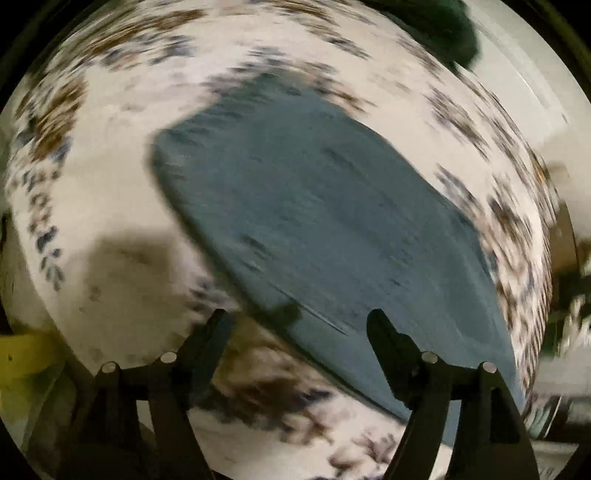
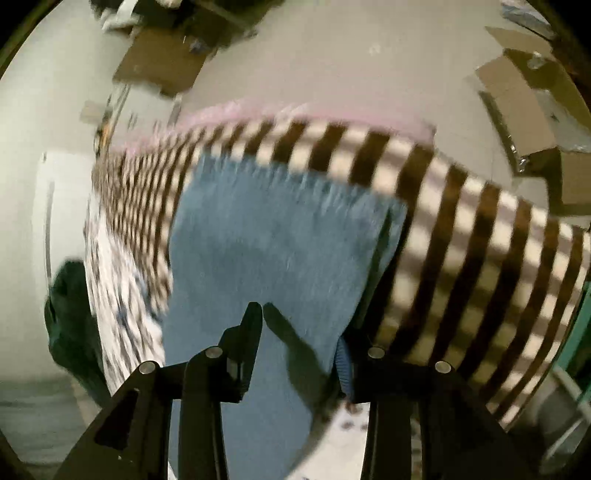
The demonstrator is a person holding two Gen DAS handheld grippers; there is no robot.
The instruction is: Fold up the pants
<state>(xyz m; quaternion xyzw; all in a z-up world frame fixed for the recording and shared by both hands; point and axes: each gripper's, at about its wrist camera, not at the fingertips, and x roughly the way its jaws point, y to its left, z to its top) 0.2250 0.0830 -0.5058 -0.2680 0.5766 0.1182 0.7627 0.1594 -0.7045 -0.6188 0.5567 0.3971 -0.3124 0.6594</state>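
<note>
The blue denim pants [image 1: 332, 229] lie flat on a white patterned bedspread [image 1: 110, 192]; the view is motion-blurred. My left gripper [image 1: 299, 325] is open and empty, hovering over the near edge of the pants. In the right wrist view the pants [image 2: 280, 243] hang or stretch away, frayed hem at the far end. My right gripper [image 2: 295, 332] has its left finger [image 2: 247, 343] over the denim. Its right finger is hidden behind a fold of the pants edge [image 2: 343, 365], so the cloth sits between the jaws.
A brown-and-cream striped blanket [image 2: 461, 236] lies beyond the pants. A dark green item [image 2: 70, 306] sits at the left; it also shows in the left wrist view [image 1: 454, 33]. Cardboard boxes [image 2: 517, 96] stand on the floor behind. A yellow object [image 1: 22, 358] is at the left edge.
</note>
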